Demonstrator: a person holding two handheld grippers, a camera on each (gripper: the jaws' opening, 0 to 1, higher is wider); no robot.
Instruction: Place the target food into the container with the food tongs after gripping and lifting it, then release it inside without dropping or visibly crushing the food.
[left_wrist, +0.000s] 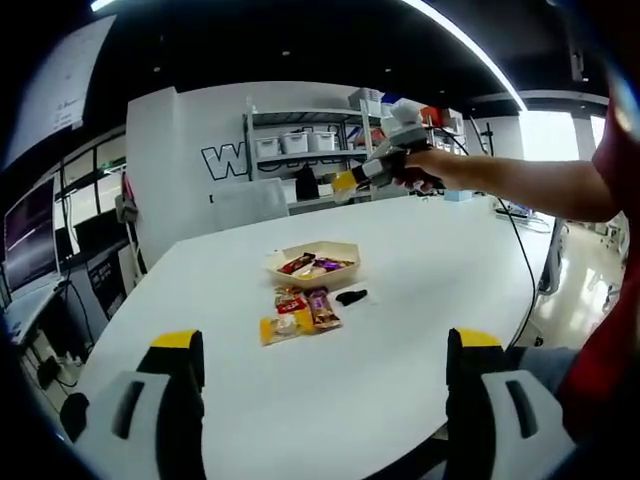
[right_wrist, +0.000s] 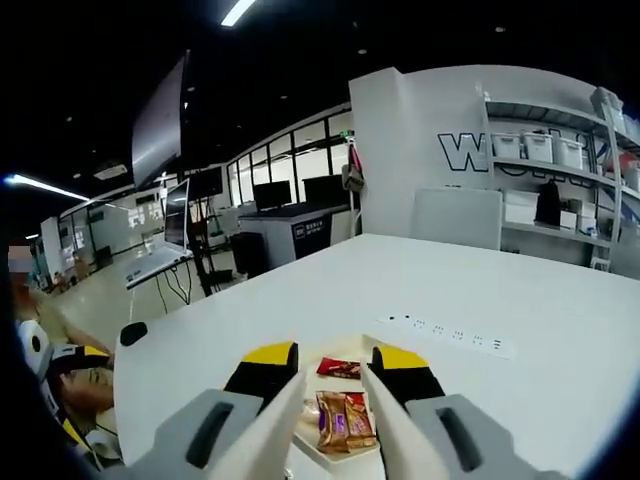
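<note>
On the white counter (left_wrist: 300, 380) sat a shallow beige container (left_wrist: 313, 264) holding a few wrapped snacks, seen from the left gripper view. Just in front of the container lay a small cluster of loose snack packets (left_wrist: 300, 312), one yellow, one red and one purple-brown, touching or overlapping one another. A small black object (left_wrist: 351, 296) rested on the counter just beside the packets and apart from the container.

The left gripper (left_wrist: 325, 385) was held back from the counter's near edge, its yellow-tipped jaws spread wide with nothing between them. Beyond the container, the right gripper (left_wrist: 372, 170) was raised above the far part of the counter in a person's hand (left_wrist: 425, 166), the bare forearm reaching in from the right side of the view.

From the right gripper view, the right gripper (right_wrist: 332, 362) pointed down at the container (right_wrist: 335, 445), its jaws set close but with a gap between the tips, and no tongs or food could be made out in them. Wrapped snacks (right_wrist: 343, 418) lay in the container below the jaws. A white power strip (right_wrist: 440, 334) lay flat on the counter (right_wrist: 520, 300) past the gripper.
</note>
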